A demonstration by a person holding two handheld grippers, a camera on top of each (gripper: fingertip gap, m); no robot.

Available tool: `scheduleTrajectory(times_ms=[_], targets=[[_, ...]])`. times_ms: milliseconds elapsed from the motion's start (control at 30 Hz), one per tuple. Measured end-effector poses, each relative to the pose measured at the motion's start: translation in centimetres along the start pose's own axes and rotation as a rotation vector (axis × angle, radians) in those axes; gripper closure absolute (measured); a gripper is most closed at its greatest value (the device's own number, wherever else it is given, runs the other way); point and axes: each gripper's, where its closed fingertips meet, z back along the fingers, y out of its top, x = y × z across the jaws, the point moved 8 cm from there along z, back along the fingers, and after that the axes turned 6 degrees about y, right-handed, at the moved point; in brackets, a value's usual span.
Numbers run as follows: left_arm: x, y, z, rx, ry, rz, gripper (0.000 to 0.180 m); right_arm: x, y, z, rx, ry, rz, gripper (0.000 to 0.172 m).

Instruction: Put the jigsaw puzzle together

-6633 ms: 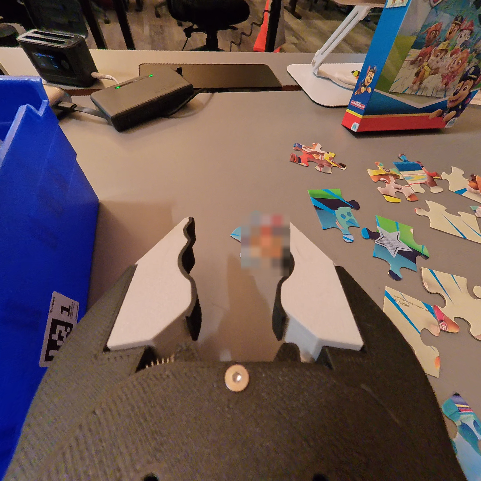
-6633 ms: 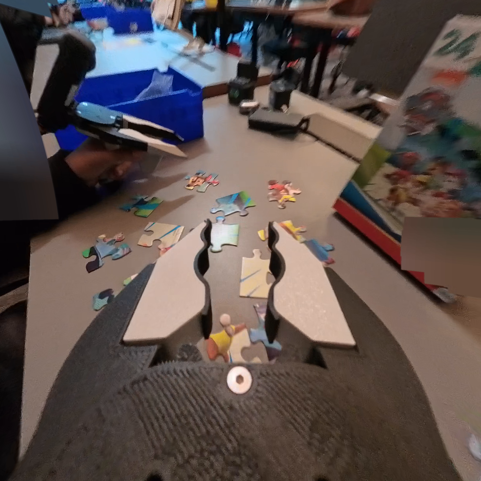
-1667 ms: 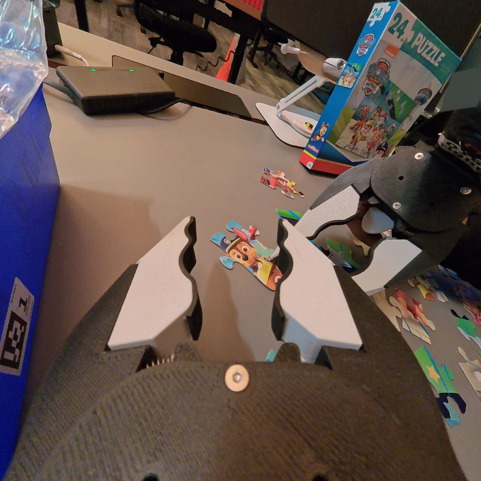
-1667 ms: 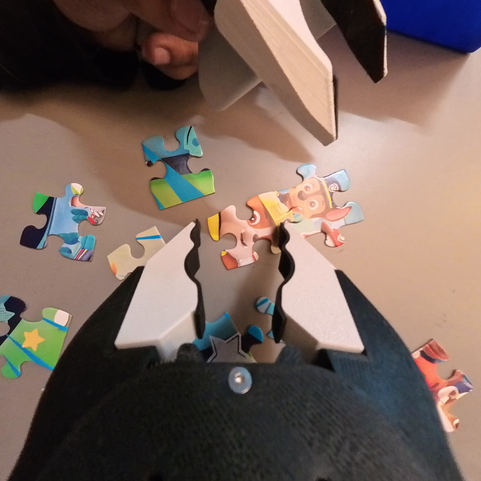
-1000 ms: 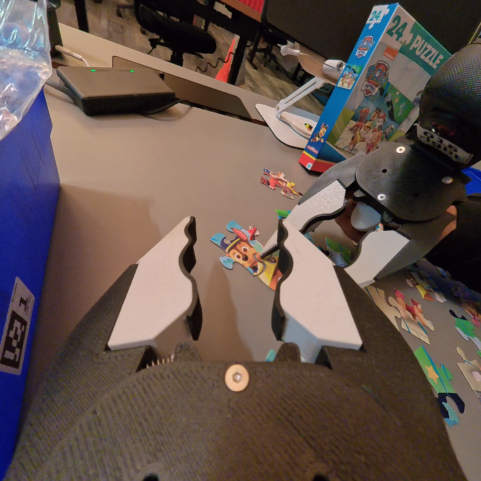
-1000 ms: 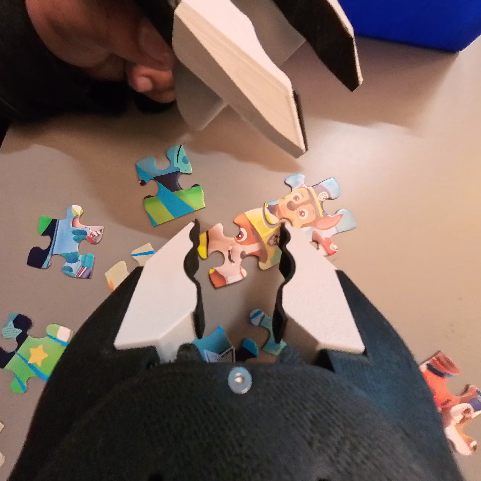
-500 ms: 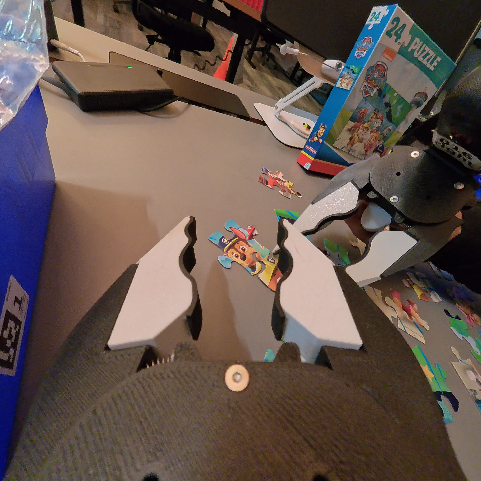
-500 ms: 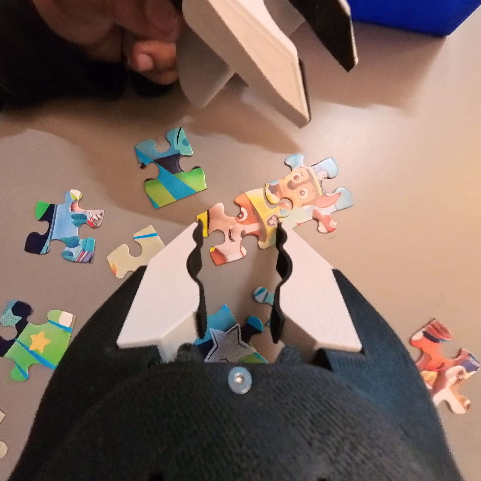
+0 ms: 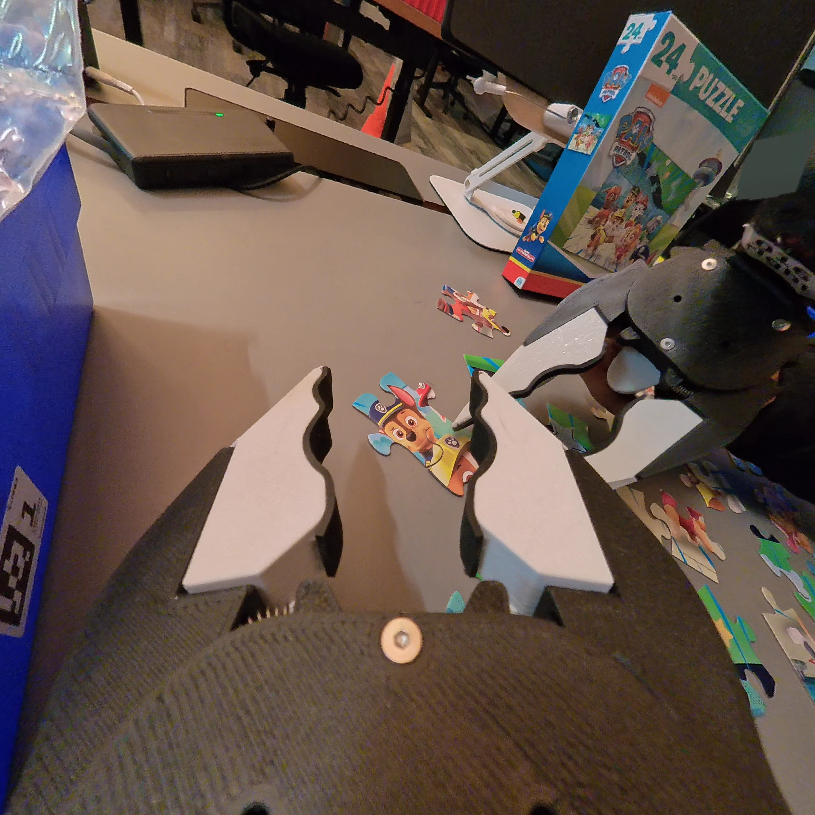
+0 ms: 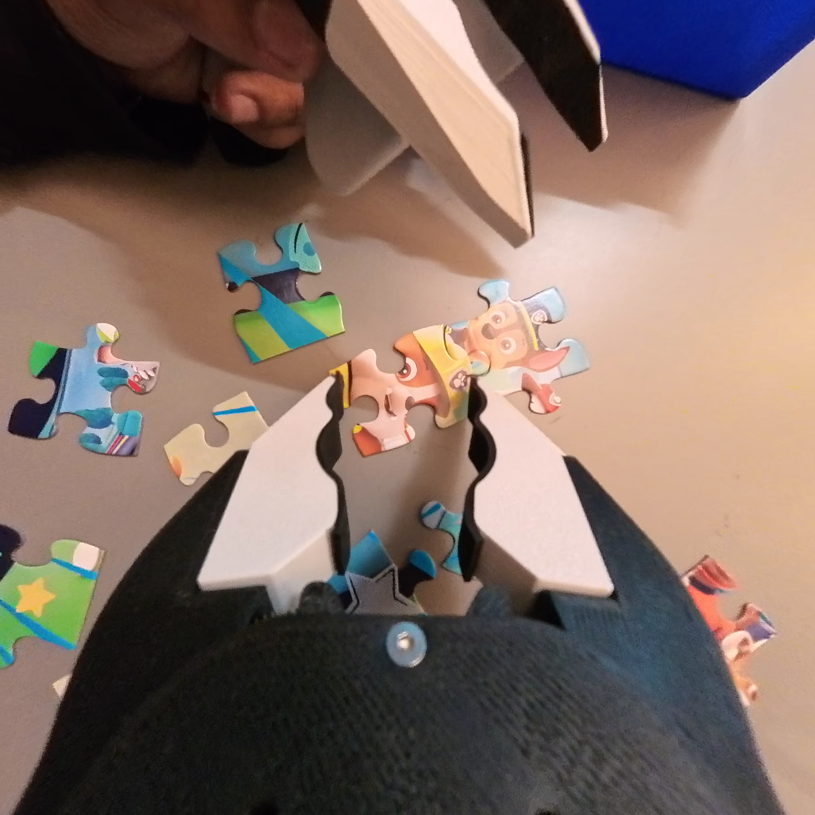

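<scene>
Orange dog piece: in the right wrist view this puzzle piece is found flat on the grey table, its tab locked into the blue-capped dog piece beside it
Right gripper: the right gripper is set over the orange dog piece from above, and its black pads are seen against the two side edges of the piece; the grasp is judged to be taken at the edges because the piece is too thin to be taken otherwise
Left gripper: the left gripper is held by a hand above the pair, fingers apart, nothing between them
Loose pieces: a green and blue piece and others are spread face up, well apart
Left wrist view: the joined pair is seen just ahead of the open white fingers, partly hidden by the right one; one fingertip of the right gripper is laid at the pieces
Blue bin: a blue bin is kept at the left, touching the table, with a clear plastic bag in it
Writing: a code sticker is borne by the bin; the puzzle box is stood upright at the far edge, its cartoon dog picture, a logo and large print facing the pieces, judged to serve as a guide
</scene>
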Motion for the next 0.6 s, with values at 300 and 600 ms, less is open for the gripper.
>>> scheduleTrajectory(times_ms=[300,600], targets=[[-0.07,0.01,0.04,0.004,-0.001,0.007,0.119,0.49,0.45,-0.88,0.001,0.031,-0.042,0.117],[-0.06,0.01,0.04,0.004,-0.002,0.007,0.119,0.36,0.57,-0.71,0.014,0.030,-0.032,0.117]])
